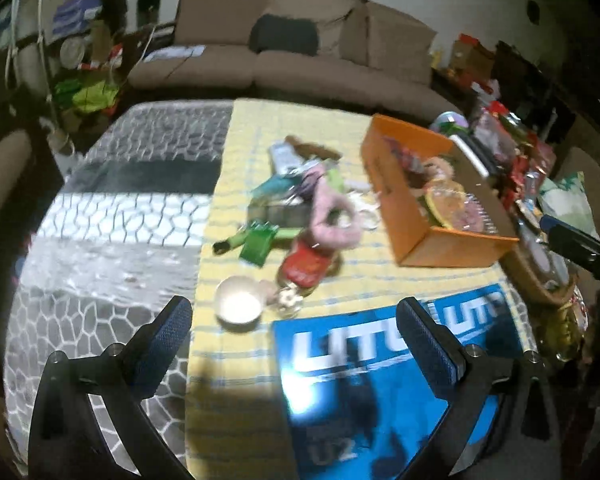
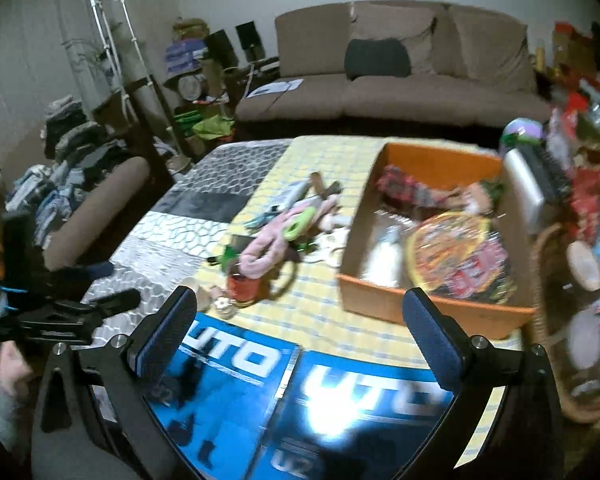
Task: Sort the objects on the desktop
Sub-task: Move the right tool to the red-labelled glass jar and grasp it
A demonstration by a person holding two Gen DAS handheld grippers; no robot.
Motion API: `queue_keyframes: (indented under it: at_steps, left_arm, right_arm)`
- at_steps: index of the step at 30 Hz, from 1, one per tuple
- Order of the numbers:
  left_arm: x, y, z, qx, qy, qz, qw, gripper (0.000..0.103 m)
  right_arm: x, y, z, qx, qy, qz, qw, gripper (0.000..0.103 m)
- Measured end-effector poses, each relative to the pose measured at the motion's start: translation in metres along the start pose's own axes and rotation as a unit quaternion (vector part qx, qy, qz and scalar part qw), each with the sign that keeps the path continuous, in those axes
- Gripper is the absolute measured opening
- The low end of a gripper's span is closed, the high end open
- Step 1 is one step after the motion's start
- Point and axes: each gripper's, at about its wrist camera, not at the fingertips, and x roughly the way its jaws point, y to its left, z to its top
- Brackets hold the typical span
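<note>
A heap of small objects lies mid-table on the yellow checked cloth (image 1: 300, 120): a pink fluffy loop (image 1: 334, 216), a green plastic piece (image 1: 258, 242), a red packet (image 1: 304, 266) and a small pale bowl (image 1: 238, 304). An orange cardboard box (image 1: 416, 240) to their right holds several packets and a round patterned disc (image 2: 448, 250). My left gripper (image 1: 294, 344) hovers open and empty above the near table edge, short of the bowl. My right gripper (image 2: 300, 332) is also open and empty, over the blue magazines (image 2: 236, 380). The pink loop (image 2: 266, 248) and box (image 2: 432, 304) appear ahead of it.
A wicker basket (image 2: 552, 360) full of snacks and jars stands at the table's right edge. A grey patterned mat (image 1: 112, 224) covers the table's left part. A brown sofa (image 2: 400, 80) stands behind. The left gripper (image 2: 112, 304) and a hand (image 2: 14, 364) show in the right wrist view.
</note>
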Motion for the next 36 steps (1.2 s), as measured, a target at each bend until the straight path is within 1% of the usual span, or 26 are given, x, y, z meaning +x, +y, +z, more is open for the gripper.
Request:
queue_keyframes:
  at_steps: [3,6,9,11,12,14,15,16,17,19,21,22,24,25,28,30,31,32,33,34,36]
  left_arm:
    - [0.017,0.01,-0.004,0.001,0.002,0.002,1.0,0.103]
    - [0.03,0.013,-0.004,0.013,-0.009,0.005,0.9999,0.103]
    - [0.048,0.014,0.0,0.028,-0.005,0.007,0.9996,0.103]
    - [0.059,0.011,0.003,0.05,-0.001,0.023,0.9985,0.103]
    - [0.064,0.01,0.005,0.06,0.0,0.025,0.9979,0.103]
    - [0.068,0.009,0.007,0.063,0.0,0.019,0.9978,0.103]
    - [0.068,0.012,0.008,0.055,-0.003,0.018,0.9983,0.103]
    - [0.068,0.019,0.01,0.037,-0.008,0.008,0.9993,0.103]
    - [0.068,0.027,0.012,0.02,-0.009,-0.005,0.9997,0.103]
    - [0.065,0.049,0.013,-0.021,-0.012,-0.015,0.9996,0.103]
    - [0.061,0.069,0.014,-0.054,-0.018,-0.016,0.9982,0.103]
    - [0.059,0.082,0.014,-0.078,-0.022,-0.015,0.9966,0.103]
    - [0.059,0.1,0.013,-0.108,-0.022,-0.018,0.9937,0.103]
    - [0.062,0.105,0.013,-0.114,-0.018,-0.018,0.9932,0.103]
    - [0.071,0.107,0.013,-0.105,-0.005,-0.011,0.9943,0.103]
    - [0.073,0.105,0.013,-0.103,-0.001,-0.023,0.9944,0.103]
    - [0.074,0.104,0.014,-0.102,0.0,-0.031,0.9943,0.103]
    - [0.073,0.102,0.014,-0.101,0.0,-0.038,0.9941,0.103]
    - [0.074,0.1,0.015,-0.099,0.0,-0.044,0.9941,0.103]
    - [0.073,0.097,0.016,-0.096,0.0,-0.047,0.9943,0.103]
    - [0.073,0.092,0.018,-0.091,-0.001,-0.054,0.9944,0.103]
  right_arm:
    - [0.024,-0.001,-0.003,0.027,0.006,0.034,0.999,0.103]
    - [0.047,0.001,-0.004,0.046,0.013,0.061,0.997,0.103]
    - [0.067,0.005,-0.004,0.051,0.017,0.071,0.996,0.103]
    - [0.079,0.007,-0.004,0.058,0.02,0.081,0.995,0.103]
    - [0.087,0.007,-0.004,0.064,0.023,0.088,0.994,0.103]
    - [0.099,0.01,-0.003,0.069,0.033,0.1,0.992,0.103]
    - [0.108,0.012,-0.003,0.069,0.044,0.107,0.991,0.103]
    - [0.118,0.016,-0.003,0.067,0.056,0.11,0.99,0.103]
    - [0.127,0.02,-0.004,0.064,0.065,0.111,0.99,0.103]
    - [0.148,0.029,-0.004,0.054,0.085,0.107,0.989,0.103]
    - [0.168,0.036,-0.005,0.051,0.103,0.106,0.988,0.103]
    - [0.18,0.039,-0.005,0.054,0.114,0.114,0.985,0.102]
    - [0.202,0.043,-0.003,0.059,0.138,0.122,0.981,0.099]
    - [0.214,0.045,-0.002,0.056,0.152,0.114,0.98,0.098]
    - [0.243,0.055,-0.002,0.035,0.186,0.09,0.978,0.096]
    - [0.26,0.057,-0.006,0.028,0.209,0.082,0.974,0.092]
    - [0.265,0.054,-0.006,0.029,0.215,0.082,0.973,0.082]
    - [0.269,0.053,-0.007,0.031,0.22,0.083,0.972,0.062]
    - [0.272,0.051,-0.009,0.033,0.223,0.081,0.971,0.052]
    - [0.272,0.048,-0.009,0.036,0.223,0.088,0.97,0.047]
    - [0.272,0.042,-0.01,0.05,0.22,0.097,0.969,0.047]
